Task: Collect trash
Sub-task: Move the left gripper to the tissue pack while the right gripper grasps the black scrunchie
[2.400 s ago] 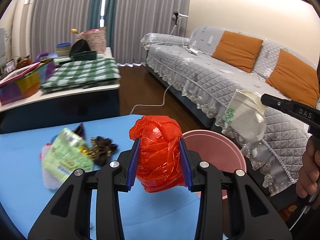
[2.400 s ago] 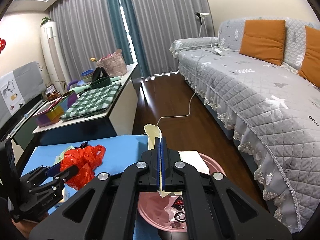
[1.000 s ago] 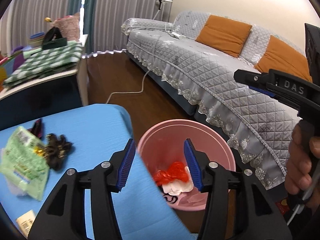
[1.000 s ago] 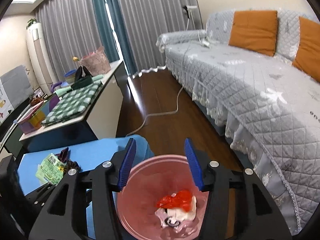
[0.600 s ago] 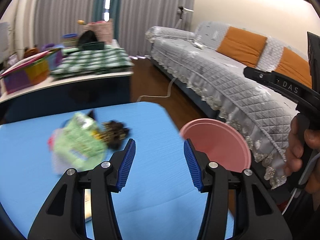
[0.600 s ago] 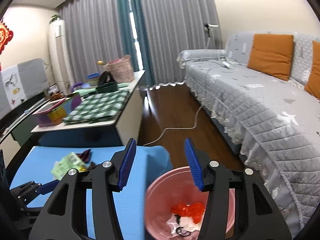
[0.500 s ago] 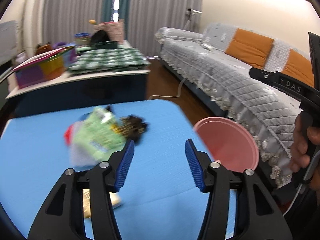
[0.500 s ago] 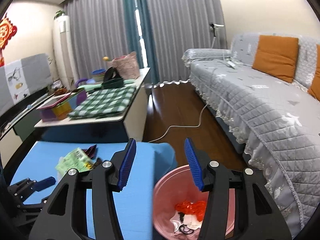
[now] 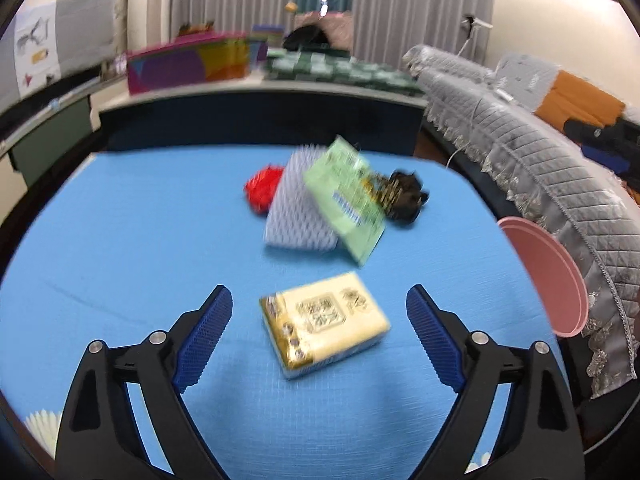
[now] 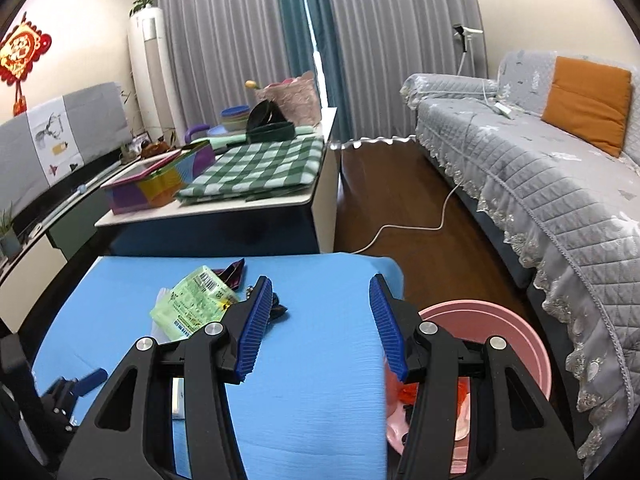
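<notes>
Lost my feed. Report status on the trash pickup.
Left hand-held gripper opening, empty, over yellow packet. Right hand-held gripper open, empty. Pink bin beside table. Nothing blocking.

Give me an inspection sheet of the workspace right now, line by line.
Surface: blue table, trash on it.
Job's things: yellow packet, green wrapper on white mesh sleeve, red scrap, dark wrapper; pink bin beside the table, holding red bag.
Clutter: white fan-like piece at the near edge.
Grippers: left gripper empty, jaws opening, yellow packet ahead between them; right gripper open, empty.
Cables: white cord on the floor.
Surroundings: grey sofa, checkered cloth on side counter.
</notes>
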The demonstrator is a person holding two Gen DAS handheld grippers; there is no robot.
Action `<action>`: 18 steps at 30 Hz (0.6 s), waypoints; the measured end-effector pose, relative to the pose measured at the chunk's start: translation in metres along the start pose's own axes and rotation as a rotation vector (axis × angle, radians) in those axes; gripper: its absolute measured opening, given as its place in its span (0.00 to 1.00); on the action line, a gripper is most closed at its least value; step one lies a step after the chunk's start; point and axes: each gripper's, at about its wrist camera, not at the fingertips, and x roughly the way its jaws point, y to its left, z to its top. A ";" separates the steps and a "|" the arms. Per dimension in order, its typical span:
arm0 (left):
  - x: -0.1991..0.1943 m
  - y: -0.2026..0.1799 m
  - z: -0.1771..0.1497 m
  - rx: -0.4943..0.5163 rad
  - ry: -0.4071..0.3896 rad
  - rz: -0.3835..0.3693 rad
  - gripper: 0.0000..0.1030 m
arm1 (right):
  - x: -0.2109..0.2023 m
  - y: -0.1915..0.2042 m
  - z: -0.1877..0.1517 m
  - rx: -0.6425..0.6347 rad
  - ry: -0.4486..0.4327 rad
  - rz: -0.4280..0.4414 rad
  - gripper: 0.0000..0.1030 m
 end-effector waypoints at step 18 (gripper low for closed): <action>0.034 -0.003 -0.011 -0.029 0.131 0.066 0.78 | 0.055 0.032 -0.014 -0.041 0.115 0.035 0.50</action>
